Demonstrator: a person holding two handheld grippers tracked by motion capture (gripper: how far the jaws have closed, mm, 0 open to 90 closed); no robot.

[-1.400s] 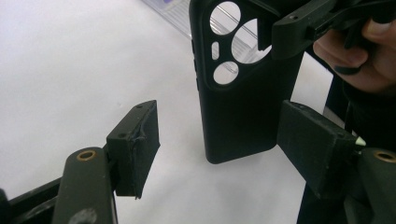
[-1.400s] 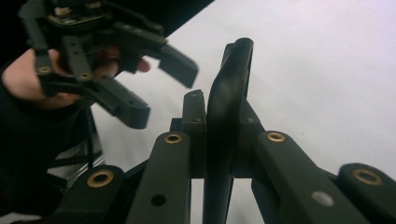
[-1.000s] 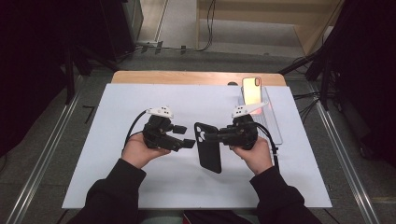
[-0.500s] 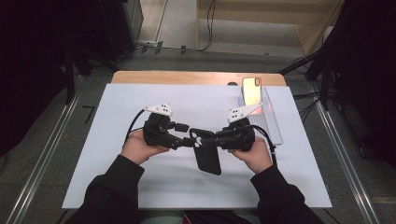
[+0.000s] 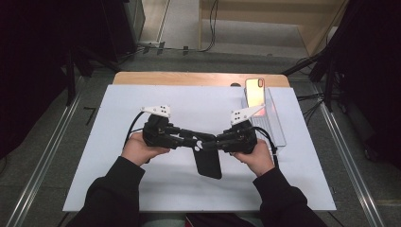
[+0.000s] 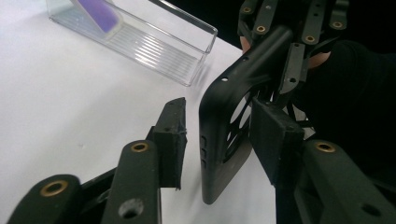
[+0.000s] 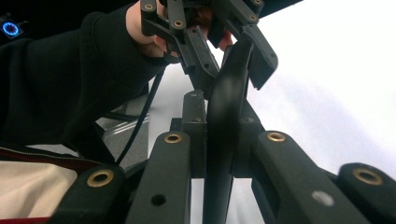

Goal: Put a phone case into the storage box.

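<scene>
readable text: none | black phone case [image 5: 208,162]: no brand or label legible | phone [image 5: 254,92] in clear stand at the white tabletop's far right edge: no lettering legible | gripper bodies: no markings legible | small blue glow on the dark sleeve, right gripper view: too small to read

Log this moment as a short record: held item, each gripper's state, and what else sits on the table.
held item: black phone case, lifted off the white table
right gripper: shut on the phone case
left gripper: jaws just closing around the case's end; one pad apart from it, the other pad's contact unclear
also on table: clear stand propping a phone
</scene>
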